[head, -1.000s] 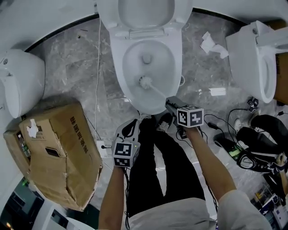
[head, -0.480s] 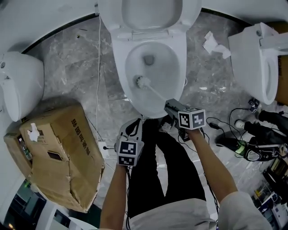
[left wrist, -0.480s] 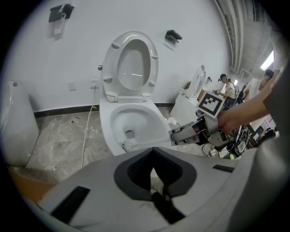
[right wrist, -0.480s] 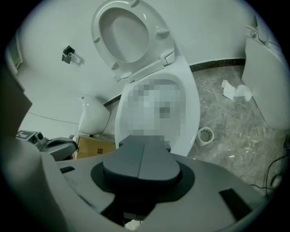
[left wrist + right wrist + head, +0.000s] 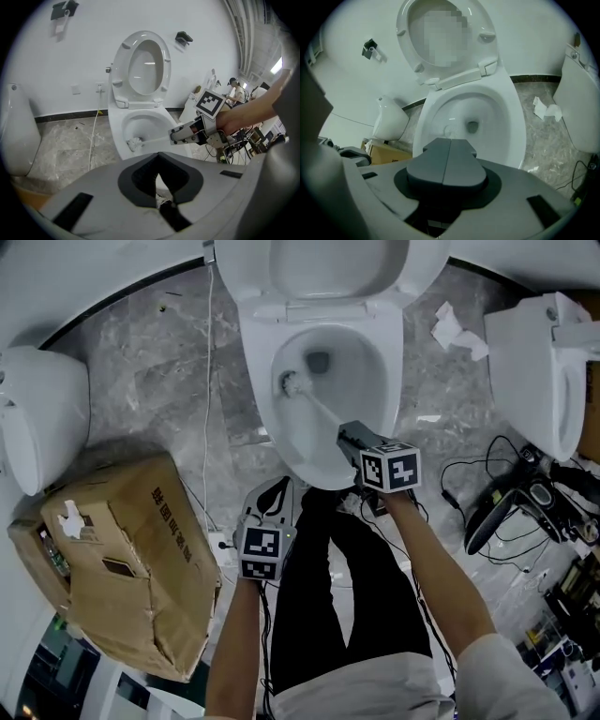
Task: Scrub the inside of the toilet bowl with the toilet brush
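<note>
The white toilet bowl [image 5: 394, 381] stands open with its seat and lid up. My right gripper [image 5: 345, 437] is over the bowl's near rim, shut on the white handle of the toilet brush. The brush head [image 5: 291, 382] rests against the bowl's inner left wall, near the drain hole. From the left gripper view the same brush head [image 5: 134, 144] and the right gripper [image 5: 176, 137] show over the bowl. In the right gripper view the jaws [image 5: 449, 140] hide the handle. My left gripper [image 5: 274, 491] hangs shut and holds nothing, just short of the bowl's front.
A battered cardboard box [image 5: 122, 559] lies at the left, with a white fixture [image 5: 37, 418] behind it. Another toilet [image 5: 530, 371] stands at the right. Crumpled paper [image 5: 450, 329] and tangled cables with gear [image 5: 516, 493] litter the marble floor. The person's dark-trousered legs [image 5: 328, 596] are below.
The brush head has slid from the bowl's near middle up along the left wall towards the drain. My right gripper followed it forward. The left gripper shifted slightly.
</note>
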### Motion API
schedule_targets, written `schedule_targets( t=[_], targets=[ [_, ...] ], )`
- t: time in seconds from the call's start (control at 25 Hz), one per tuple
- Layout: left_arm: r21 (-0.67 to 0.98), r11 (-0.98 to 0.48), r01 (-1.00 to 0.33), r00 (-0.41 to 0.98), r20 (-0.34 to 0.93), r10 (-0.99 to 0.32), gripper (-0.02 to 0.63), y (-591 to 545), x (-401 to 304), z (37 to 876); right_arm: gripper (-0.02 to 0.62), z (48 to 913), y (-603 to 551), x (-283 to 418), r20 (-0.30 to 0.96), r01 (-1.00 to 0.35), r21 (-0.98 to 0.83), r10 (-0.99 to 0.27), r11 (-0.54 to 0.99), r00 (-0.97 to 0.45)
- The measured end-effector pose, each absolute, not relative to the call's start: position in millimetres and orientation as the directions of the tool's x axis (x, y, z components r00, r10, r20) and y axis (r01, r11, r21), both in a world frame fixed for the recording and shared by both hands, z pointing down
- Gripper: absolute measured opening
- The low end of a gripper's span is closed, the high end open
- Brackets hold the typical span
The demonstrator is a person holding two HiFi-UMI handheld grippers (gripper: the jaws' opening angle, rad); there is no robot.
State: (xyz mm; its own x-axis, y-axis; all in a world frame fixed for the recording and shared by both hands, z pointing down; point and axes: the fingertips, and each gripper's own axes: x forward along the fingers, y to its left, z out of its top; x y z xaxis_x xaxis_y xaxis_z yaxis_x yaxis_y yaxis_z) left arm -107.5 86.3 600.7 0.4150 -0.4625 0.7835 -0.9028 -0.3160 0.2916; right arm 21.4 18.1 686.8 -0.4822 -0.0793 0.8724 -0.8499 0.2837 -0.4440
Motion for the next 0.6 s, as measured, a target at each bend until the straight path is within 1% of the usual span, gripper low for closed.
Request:
schedule_targets(
  t=[0.16,0.4,0.6],
  targets=[
    [0.295,-0.306,-0.905,0.411,0.79,-0.454,0.028,78.9,-124.6,606.5,0.183,690.8,-8.5,21.9,0.871,-0.861,-0.446,-0.104,0.243,-0.48],
    [0.329,-0.32,-0.889,0.445,0.789,-0.424,0.028,65.5,-132.2,618.0,0.175,686.3,-57.2,18.7,0.862,-0.885,-0.423,-0.213,0.194,-0.459],
    [0.338,-0.348,-0.874,0.467,0.782,-0.413,0.028,41.6,-137.6,620.8,0.175,679.5,-95.6,34.2,0.864,-0.916,-0.369,-0.304,0.159,-0.401]
  ],
)
